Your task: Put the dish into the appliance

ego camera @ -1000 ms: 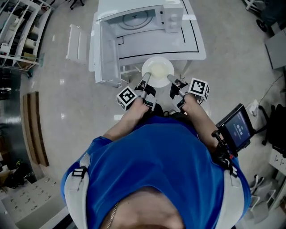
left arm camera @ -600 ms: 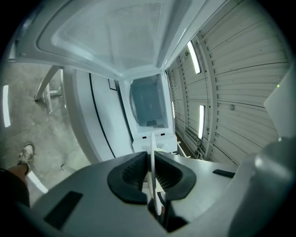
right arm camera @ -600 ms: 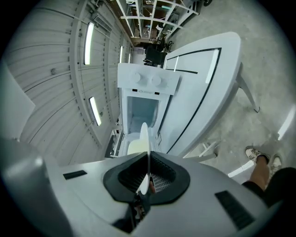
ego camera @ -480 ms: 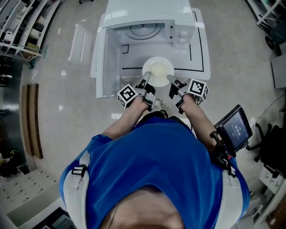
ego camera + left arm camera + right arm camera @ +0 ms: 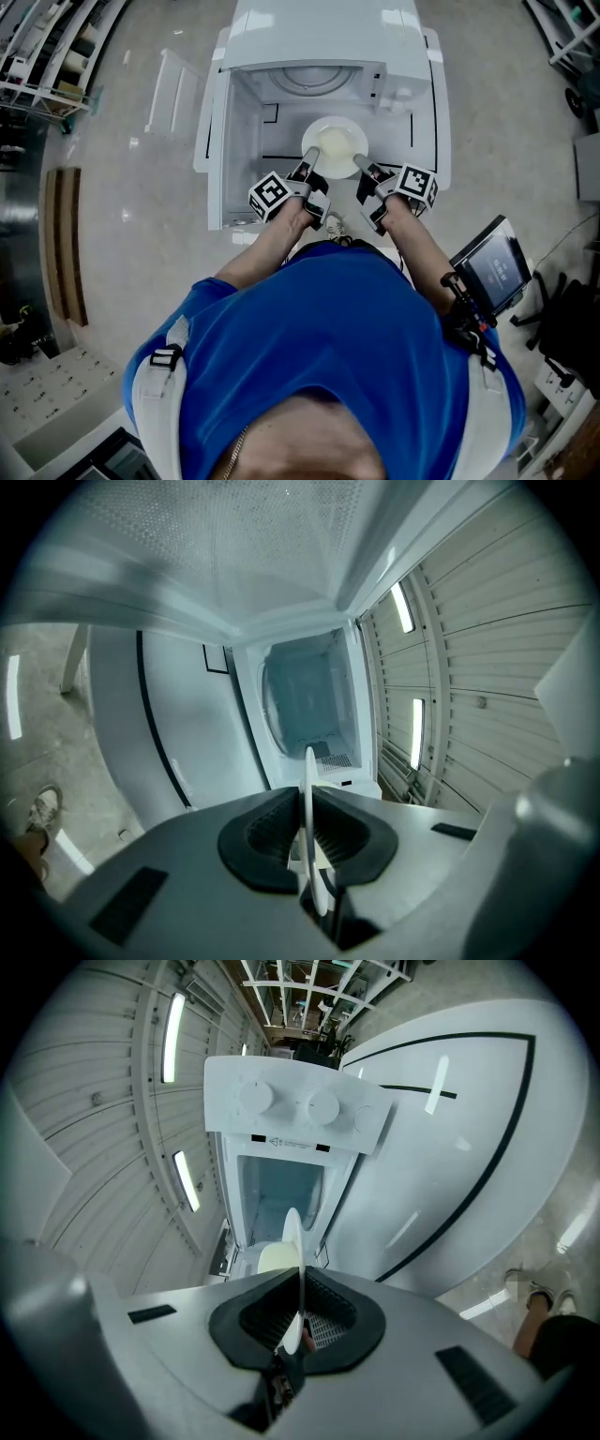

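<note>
Two grippers share the dish [image 5: 335,147]: your left gripper [image 5: 308,165] pinches its left rim and your right gripper [image 5: 361,168] pinches its right rim, each pair of jaws pressed onto the thin white edge. The dish sits just above the centre of the head view, at the mouth of the open microwave [image 5: 323,33] on the white table [image 5: 428,141]. The microwave's door [image 5: 214,150] stands open toward the left of the frame, and its knobs [image 5: 255,1099] show in the upper middle of the right gripper view.
</note>
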Action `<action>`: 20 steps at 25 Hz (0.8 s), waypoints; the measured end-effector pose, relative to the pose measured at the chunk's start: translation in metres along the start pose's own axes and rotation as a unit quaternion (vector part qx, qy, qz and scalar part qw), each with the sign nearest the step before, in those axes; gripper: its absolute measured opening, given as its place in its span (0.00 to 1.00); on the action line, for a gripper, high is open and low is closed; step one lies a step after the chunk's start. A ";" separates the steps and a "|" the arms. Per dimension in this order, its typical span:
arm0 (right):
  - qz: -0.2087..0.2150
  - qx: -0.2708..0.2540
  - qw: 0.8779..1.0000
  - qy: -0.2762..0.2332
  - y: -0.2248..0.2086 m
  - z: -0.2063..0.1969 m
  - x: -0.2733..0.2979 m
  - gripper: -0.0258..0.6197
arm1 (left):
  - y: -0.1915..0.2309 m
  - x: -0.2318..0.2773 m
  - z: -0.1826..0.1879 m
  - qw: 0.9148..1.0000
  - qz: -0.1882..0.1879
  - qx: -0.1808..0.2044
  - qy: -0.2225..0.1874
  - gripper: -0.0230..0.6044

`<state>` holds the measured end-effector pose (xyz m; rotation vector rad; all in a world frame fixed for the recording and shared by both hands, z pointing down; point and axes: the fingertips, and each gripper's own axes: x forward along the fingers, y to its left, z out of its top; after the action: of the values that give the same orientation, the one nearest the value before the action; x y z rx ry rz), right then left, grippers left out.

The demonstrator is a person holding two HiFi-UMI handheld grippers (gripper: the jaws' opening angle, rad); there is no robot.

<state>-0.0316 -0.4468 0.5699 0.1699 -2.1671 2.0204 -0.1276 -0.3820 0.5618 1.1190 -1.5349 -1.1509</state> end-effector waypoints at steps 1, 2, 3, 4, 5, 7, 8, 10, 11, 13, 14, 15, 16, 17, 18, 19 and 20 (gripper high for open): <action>-0.001 -0.001 1.000 -0.001 -0.001 0.003 0.003 0.06 | 0.001 0.003 0.002 1.000 0.000 -0.001 -0.001 0.09; -0.002 -0.001 1.000 -0.001 -0.001 0.005 0.005 0.06 | 0.002 0.006 0.003 1.000 0.000 -0.002 -0.003 0.09; -0.003 -0.001 1.000 -0.002 -0.003 0.008 0.006 0.06 | 0.004 0.008 0.004 1.000 0.001 -0.003 -0.005 0.09; -0.004 -0.001 1.000 -0.003 -0.004 0.010 0.009 0.06 | 0.006 0.010 0.006 1.000 0.002 -0.003 -0.007 0.09; -0.005 -0.001 1.000 -0.004 -0.005 0.013 0.013 0.06 | 0.007 0.014 0.010 1.000 0.002 -0.003 -0.011 0.09; -0.008 -0.001 1.000 -0.006 -0.007 0.019 0.022 0.06 | 0.011 0.022 0.016 1.000 0.004 -0.005 -0.020 0.09; -0.011 0.000 1.000 -0.005 -0.008 0.020 0.024 0.06 | 0.013 0.023 0.017 1.000 0.006 -0.008 -0.026 0.09; -0.014 0.001 1.000 -0.001 -0.012 0.024 0.030 0.06 | 0.019 0.027 0.021 0.999 0.012 -0.012 -0.036 0.09; -0.014 0.001 1.000 0.001 -0.012 0.028 0.036 0.06 | 0.020 0.032 0.025 0.999 0.014 -0.013 -0.042 0.09; -0.013 0.002 1.000 0.006 -0.012 0.042 0.056 0.06 | 0.024 0.047 0.042 0.998 0.019 -0.015 -0.053 0.09; -0.012 0.003 1.000 0.010 -0.012 0.049 0.071 0.06 | 0.027 0.056 0.054 0.998 0.023 -0.015 -0.059 0.09; -0.011 0.004 1.000 0.014 -0.012 0.055 0.086 0.06 | 0.031 0.064 0.067 0.997 0.027 -0.015 -0.064 0.09; -0.010 0.005 1.000 0.018 -0.013 0.059 0.097 0.06 | 0.035 0.070 0.077 0.997 0.031 -0.014 -0.070 0.09; -0.008 0.007 1.000 0.020 -0.013 0.060 0.103 0.06 | 0.038 0.072 0.082 0.997 0.035 -0.013 -0.075 0.09; -0.007 0.009 1.000 0.022 -0.014 0.060 0.105 0.06 | 0.039 0.072 0.084 0.996 0.038 -0.012 -0.079 0.09; -0.006 0.012 1.000 0.023 -0.015 0.059 0.105 0.06 | 0.040 0.072 0.083 0.996 0.041 -0.011 -0.082 0.09; -0.006 0.014 1.000 0.024 -0.017 0.060 0.105 0.06 | 0.040 0.073 0.083 0.995 0.045 -0.010 -0.084 0.09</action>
<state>-0.1341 -0.5040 0.6043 0.1355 -2.1046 2.0289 -0.2282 -0.4317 0.5964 0.9503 -1.6795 -1.2218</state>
